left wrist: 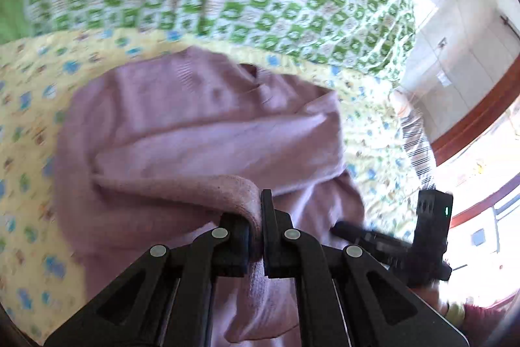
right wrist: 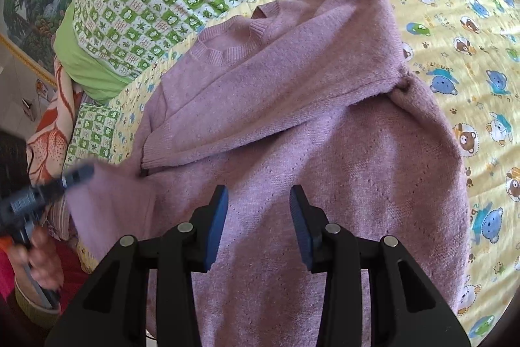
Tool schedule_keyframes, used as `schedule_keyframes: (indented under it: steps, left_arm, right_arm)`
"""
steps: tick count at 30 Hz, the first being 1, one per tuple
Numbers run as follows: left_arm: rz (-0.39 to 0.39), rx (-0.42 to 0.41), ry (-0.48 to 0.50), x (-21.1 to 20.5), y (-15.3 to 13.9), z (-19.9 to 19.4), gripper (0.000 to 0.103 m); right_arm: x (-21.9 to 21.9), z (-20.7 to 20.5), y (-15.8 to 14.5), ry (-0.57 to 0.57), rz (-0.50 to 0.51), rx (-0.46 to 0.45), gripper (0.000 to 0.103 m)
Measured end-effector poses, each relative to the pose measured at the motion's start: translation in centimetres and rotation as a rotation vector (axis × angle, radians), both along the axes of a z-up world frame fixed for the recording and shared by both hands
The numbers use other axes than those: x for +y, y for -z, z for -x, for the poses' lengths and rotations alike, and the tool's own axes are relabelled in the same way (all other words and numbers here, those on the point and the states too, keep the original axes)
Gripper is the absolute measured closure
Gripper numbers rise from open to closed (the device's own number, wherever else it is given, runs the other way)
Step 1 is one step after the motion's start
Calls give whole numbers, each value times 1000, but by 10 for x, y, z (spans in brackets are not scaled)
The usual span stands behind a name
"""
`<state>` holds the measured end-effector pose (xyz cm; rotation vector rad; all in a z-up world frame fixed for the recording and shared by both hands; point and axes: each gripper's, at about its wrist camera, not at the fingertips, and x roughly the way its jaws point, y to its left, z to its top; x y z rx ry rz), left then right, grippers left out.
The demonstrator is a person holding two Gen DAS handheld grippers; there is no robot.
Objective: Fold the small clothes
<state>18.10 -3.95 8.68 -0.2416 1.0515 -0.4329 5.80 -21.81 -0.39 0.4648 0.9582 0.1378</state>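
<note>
While the left gripper [left wrist: 256, 236] pinches the pink sweater [right wrist: 292, 132], the right gripper [right wrist: 258, 220] hovers spread above it.

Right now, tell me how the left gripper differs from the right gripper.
The left gripper is shut on a fold of the pink sweater; the right gripper is open and holds nothing. The left lifts the sweater's edge; the right hangs over its body. Both are black.

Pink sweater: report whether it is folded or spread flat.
Partly folded: one sleeve lies across the pink sweater chest, and the left gripper pinches an edge.
</note>
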Motion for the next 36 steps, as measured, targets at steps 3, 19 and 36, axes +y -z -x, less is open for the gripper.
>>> schedule_keyframes:
  steps: [3,19,36]
  left_arm:
    - [5,36,23,-34,36,-33,100]
    - [-181,-8,-128,46,42,38,30]
    - [-501,23,-380,89,111,-11,30]
  right_arm:
    - [-9,2,2,22,-7,9,62]
    - [15,2,3,-73,35,-13,54]
    - [112,-41,15,-400,479,-58,94]
